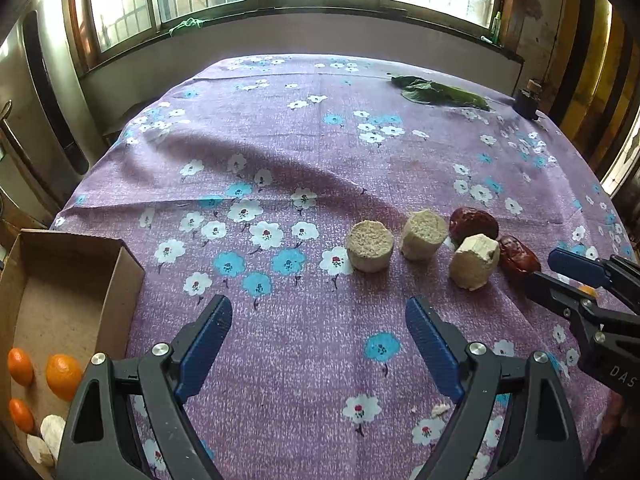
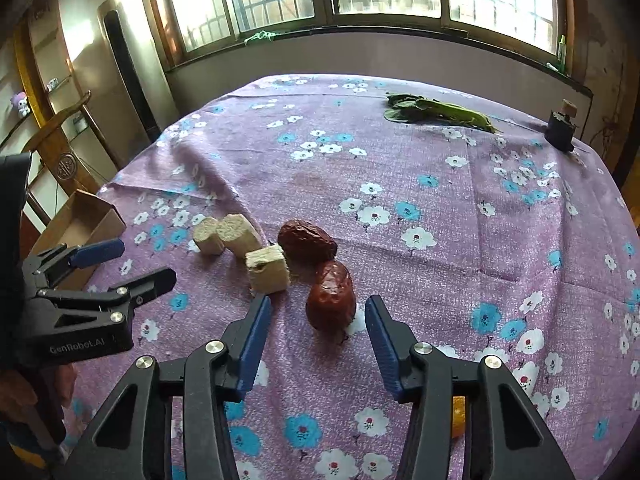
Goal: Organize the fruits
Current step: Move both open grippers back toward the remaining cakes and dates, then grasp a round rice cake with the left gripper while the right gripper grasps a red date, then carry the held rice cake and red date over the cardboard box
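Three pale cut fruit chunks (image 1: 370,251) lie in a row on the purple flowered tablecloth (image 1: 304,152), with two red dates (image 1: 474,222) beside them. My left gripper (image 1: 319,332) is open and empty, in front of the chunks. My right gripper (image 2: 318,326) is open, its fingers on either side of the nearer date (image 2: 331,296); the farther date (image 2: 306,239) lies behind. The cardboard box (image 1: 60,280) at the left holds three small oranges (image 1: 63,376) and white pieces (image 1: 52,432).
A green leafy vegetable (image 1: 440,94) and a small dark bottle (image 1: 527,100) sit at the table's far right. An orange (image 2: 458,416) shows partly under my right gripper. A fridge stands at the left; windows run along the back.
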Motion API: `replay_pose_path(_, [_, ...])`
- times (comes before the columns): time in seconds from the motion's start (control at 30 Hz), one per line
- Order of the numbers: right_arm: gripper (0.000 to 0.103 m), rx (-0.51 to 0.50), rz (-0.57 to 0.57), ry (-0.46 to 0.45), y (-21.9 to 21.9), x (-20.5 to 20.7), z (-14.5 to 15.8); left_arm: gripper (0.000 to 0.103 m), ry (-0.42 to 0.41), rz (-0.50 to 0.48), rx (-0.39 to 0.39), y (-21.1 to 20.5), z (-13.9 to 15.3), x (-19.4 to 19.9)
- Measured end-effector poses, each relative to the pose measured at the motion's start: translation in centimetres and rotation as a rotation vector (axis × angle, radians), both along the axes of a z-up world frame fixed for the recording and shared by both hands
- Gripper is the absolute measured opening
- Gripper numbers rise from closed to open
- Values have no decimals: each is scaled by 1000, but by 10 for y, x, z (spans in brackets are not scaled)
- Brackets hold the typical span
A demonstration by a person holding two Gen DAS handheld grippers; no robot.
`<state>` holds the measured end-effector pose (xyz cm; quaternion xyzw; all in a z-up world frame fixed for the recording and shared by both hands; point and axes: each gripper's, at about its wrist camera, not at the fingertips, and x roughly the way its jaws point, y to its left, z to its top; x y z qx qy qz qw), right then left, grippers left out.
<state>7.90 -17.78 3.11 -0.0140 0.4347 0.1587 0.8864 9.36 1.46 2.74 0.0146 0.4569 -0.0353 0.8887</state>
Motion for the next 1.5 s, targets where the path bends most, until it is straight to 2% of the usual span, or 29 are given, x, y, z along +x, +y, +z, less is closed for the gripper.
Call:
replay_pose_path(0.3, [50, -12, 22, 38, -1, 22, -17, 88, 0, -25, 44, -14, -10, 30])
replay_pose_path(0.47, [39, -21, 34, 36, 4, 34, -19, 88, 8, -11, 31, -14, -20, 42])
replay_pose_path(0.5, [35, -30, 37, 31, 5, 35, -19, 84, 5, -5, 23, -13, -20, 44])
replay_pose_path(0.53, [34, -38, 39, 28, 5, 35, -19, 67, 1, -7, 7, -12, -20, 44])
replay_pose_path(0.57, [31, -42, 41, 28, 5, 34, -19, 58, -2, -14, -16, -11, -18, 44])
replay_pose_path(0.6, [31, -39, 43, 30, 4, 33, -19, 39, -7, -17, -12, -12, -17, 43])
replay_pose_path(0.63, [31, -40, 43, 32, 3, 32, -18, 30, -8, -26, -12, -13, -15, 43])
replay_pose_path(0.83, [31, -33, 35, 52, -3, 20, -17, 29, 7, -15, -45, -7, -15, 33])
replay_pose_path(1.07, [31, 18, 42, 34, -6, -10, -4, 29, 12, -15, -86, 4, -8, 1])
replay_pose_path(1.2, [31, 57, 60, 33, -2, -29, 0, 29, -10, -12, -80, 8, 2, -23])
replay_pose_path(1.5, [31, 77, 96, 39, 19, -61, 2, 29, -52, -10, -44, 10, 15, -69])
